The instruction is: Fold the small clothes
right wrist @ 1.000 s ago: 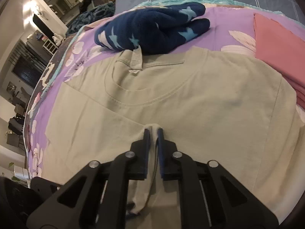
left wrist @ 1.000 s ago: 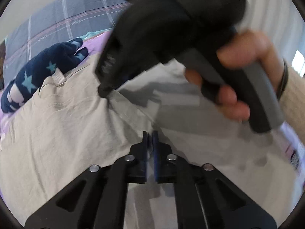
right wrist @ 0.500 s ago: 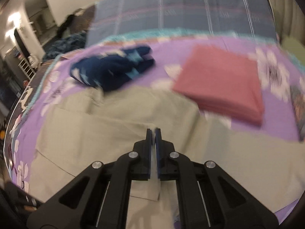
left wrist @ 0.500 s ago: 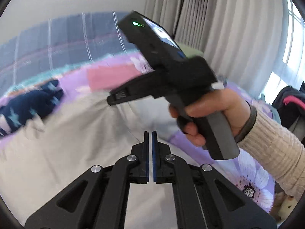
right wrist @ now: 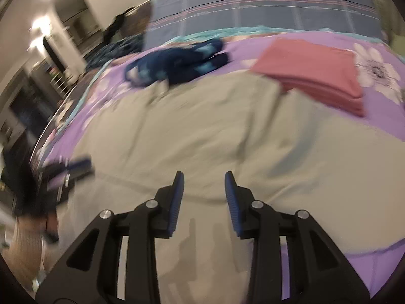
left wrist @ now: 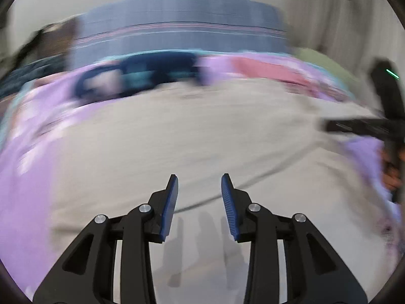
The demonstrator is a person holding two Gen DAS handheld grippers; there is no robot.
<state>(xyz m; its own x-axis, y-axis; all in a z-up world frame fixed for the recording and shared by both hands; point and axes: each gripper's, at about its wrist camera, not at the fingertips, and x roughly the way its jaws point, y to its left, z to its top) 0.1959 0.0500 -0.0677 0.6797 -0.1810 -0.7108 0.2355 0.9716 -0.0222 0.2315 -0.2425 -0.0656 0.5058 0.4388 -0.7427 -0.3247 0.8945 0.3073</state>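
Note:
A beige T-shirt (left wrist: 177, 139) lies spread on the purple flowered bedspread (left wrist: 22, 177), with a fold edge running across it near the front. It also fills the right wrist view (right wrist: 202, 131). My left gripper (left wrist: 199, 179) is open and empty just above the shirt. My right gripper (right wrist: 204, 176) is open and empty above the shirt too. The right gripper shows at the right edge of the left wrist view (left wrist: 359, 126). The left gripper shows blurred at the left of the right wrist view (right wrist: 68, 169).
A folded pink garment (right wrist: 316, 73) lies at the back right. A dark blue star-patterned garment (right wrist: 177, 63) lies bunched at the back by the shirt's collar. A grey plaid pillow (right wrist: 265, 7) stands behind. The bed's left edge (right wrist: 50, 126) drops to the room.
Both grippers were shut on the shirt's cloth and now stand open and empty. They have moved apart to either side, and the shirt lies flat.

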